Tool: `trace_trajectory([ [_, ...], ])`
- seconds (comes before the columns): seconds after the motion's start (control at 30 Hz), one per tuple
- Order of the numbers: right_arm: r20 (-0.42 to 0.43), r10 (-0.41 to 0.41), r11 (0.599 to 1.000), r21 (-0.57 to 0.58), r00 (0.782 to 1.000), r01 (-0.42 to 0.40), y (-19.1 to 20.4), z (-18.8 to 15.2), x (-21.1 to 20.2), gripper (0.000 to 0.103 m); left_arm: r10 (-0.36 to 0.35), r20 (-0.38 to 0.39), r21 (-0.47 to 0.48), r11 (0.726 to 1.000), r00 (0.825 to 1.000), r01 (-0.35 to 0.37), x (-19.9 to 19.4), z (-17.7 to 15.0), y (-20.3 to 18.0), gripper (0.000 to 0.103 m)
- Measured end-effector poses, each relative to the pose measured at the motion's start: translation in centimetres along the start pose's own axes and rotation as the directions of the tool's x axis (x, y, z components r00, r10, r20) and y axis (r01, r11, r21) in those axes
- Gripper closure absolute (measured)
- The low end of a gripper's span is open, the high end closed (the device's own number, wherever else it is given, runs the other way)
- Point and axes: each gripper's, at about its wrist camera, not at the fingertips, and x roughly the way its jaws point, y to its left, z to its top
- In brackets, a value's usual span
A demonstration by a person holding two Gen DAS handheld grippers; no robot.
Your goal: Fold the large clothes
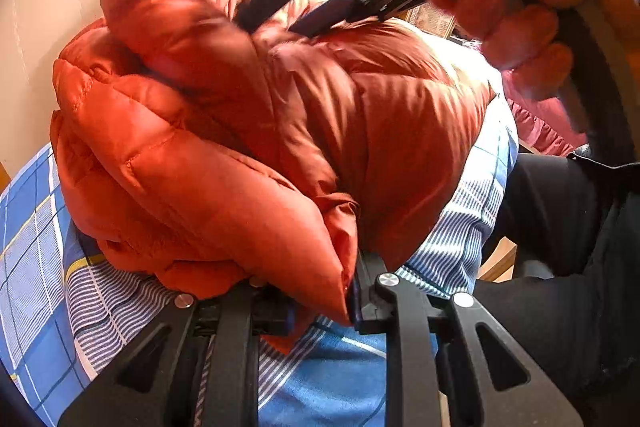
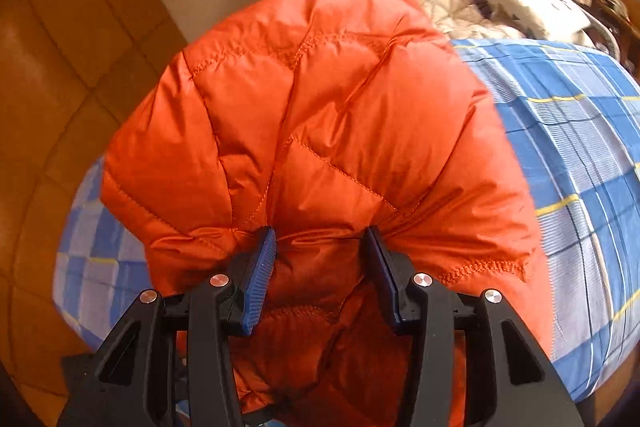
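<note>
Blue plaid bedsheet [image 2: 580,131] covers the bed, tan wall behind, pillows [image 2: 532,7] at upper right of the right wrist view. Orange puffer jacket [image 2: 320,107] lies bunched on the sheet, filling the centre of both views. Right gripper [image 2: 321,251] points steeply down at it, jaws partway apart and clamped on a thick fold of jacket, blue pads [image 2: 260,279] pressing into the fabric on both sides. In the left wrist view the left gripper [image 1: 320,299] sits at the bottom centre, jaws nearly together, pinching the jacket's edge. Right gripper shows there too, blurred at top centre, with the person's hand [image 1: 532,27] wrapped round its handle at upper right, fingers curled. Dark sleeve [image 1: 568,247] at right edge.
</note>
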Motion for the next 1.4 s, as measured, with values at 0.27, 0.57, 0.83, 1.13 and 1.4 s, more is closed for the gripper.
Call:
trace_trajectory([
  [0.27,-0.031,0.004,1.000,-0.011,0.999,-0.004,-0.5,-0.2,1.1,0.056,0.012,-0.006,-0.002,1.000,1.000,-0.012,0.0,0.2,-0.1,0.085],
  [0.57,0.039,0.073,0.990,0.117,0.997,-0.077,-2.2,0.6,-1.3,0.056,0.028,-0.010,0.026,0.999,1.000,-0.028,0.1,0.4,-1.0,0.085],
  [0.83,0.060,0.037,0.996,0.075,0.997,-0.042,-1.1,1.3,-0.7,0.048,0.036,-0.013,0.046,0.998,0.999,-0.035,0.7,0.4,-1.9,0.085],
  [1.13,-0.052,-0.005,0.998,-0.059,0.999,0.001,0.7,1.4,2.6,0.047,0.036,-0.021,0.056,0.998,0.999,-0.034,1.5,-0.1,-2.2,0.085],
  [1.4,-0.098,-0.008,0.995,-0.097,0.995,-0.002,0.7,1.3,3.4,0.047,0.065,-0.039,0.051,0.997,0.997,-0.063,2.0,-0.2,-2.9,0.085],
])
